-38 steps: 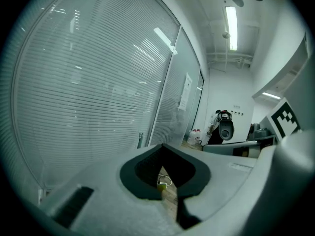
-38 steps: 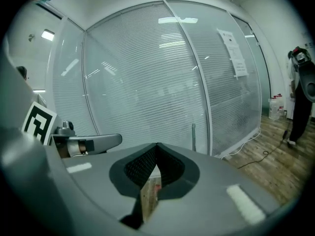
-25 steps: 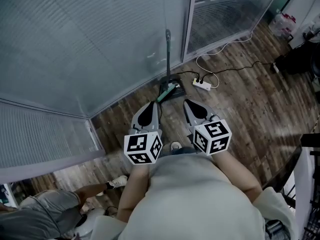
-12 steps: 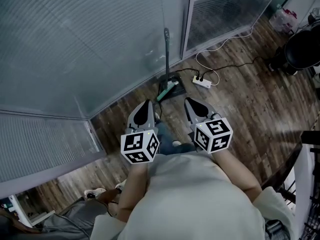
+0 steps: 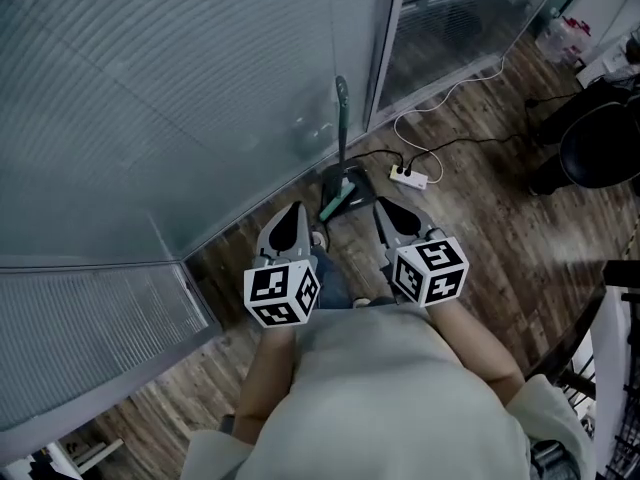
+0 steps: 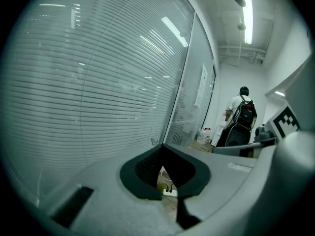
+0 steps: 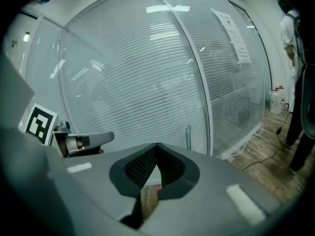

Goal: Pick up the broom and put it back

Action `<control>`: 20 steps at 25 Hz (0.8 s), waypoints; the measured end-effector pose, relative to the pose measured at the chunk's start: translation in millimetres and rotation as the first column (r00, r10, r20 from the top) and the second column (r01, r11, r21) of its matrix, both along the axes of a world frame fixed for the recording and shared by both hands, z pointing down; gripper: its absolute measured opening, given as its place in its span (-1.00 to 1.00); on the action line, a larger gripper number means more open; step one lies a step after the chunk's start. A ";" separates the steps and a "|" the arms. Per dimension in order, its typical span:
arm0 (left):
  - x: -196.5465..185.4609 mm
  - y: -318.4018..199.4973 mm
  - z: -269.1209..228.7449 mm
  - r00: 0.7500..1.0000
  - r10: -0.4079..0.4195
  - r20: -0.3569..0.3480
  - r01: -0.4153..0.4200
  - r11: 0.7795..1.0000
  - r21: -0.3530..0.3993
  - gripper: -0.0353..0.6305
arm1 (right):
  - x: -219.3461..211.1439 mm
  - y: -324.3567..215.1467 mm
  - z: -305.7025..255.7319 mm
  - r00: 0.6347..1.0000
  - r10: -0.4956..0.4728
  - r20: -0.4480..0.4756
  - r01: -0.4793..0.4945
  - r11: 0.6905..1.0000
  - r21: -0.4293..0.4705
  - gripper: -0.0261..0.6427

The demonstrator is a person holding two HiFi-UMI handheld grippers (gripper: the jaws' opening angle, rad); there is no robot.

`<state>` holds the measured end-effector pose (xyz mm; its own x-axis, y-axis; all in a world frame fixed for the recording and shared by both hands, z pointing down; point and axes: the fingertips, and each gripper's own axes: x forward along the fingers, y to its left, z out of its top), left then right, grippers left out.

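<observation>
A broom with a grey-green handle (image 5: 341, 118) stands upright against the glass wall, its foot in a dark dustpan (image 5: 347, 181) on the wood floor. A green-handled piece (image 5: 334, 204) lies slanted at the pan's front. Both grippers are held side by side in front of the person's body and point toward the broom, short of it. My left gripper (image 5: 293, 215) (image 6: 164, 146) is shut and holds nothing. My right gripper (image 5: 386, 209) (image 7: 157, 145) is shut and empty too. The right gripper view shows the handle's top (image 7: 188, 135) ahead, just right of the jaws.
Glass walls with blinds (image 5: 190, 98) meet at a metal post (image 5: 385, 48) behind the broom. A white power strip (image 5: 408, 177) with cables lies right of the dustpan. A black office chair (image 5: 598, 143) stands at the right. A person with a backpack (image 6: 242, 113) stands far off.
Both grippers and the view have moved forward toward the broom, which now lies nearer. A person crouched at the lower left has passed out of view. Both grippers stay shut.
</observation>
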<state>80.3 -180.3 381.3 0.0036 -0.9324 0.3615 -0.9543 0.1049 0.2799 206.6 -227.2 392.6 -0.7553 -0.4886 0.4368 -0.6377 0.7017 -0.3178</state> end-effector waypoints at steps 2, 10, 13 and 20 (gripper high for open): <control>-14.5 -13.4 -0.5 1.000 0.015 -0.001 -0.015 1.000 -0.005 -0.87 | -15.0 -11.9 0.2 1.000 0.010 -0.003 -0.010 1.000 -0.005 -0.91; -67.9 -60.0 -6.1 0.997 0.073 -0.001 -0.073 0.997 -0.020 -0.87 | -68.9 -53.1 -1.4 0.999 0.052 -0.010 -0.052 0.999 -0.011 -0.91; -87.0 -75.0 -4.7 0.996 0.093 -0.002 -0.093 0.995 -0.027 -0.87 | -87.2 -66.2 -1.3 0.997 0.070 -0.011 -0.070 0.997 -0.011 -0.91; -118.3 -116.8 -0.4 0.985 0.169 -0.018 -0.169 0.985 -0.041 -0.87 | -112.1 -98.9 2.2 0.988 0.150 -0.036 -0.150 0.989 -0.013 -0.91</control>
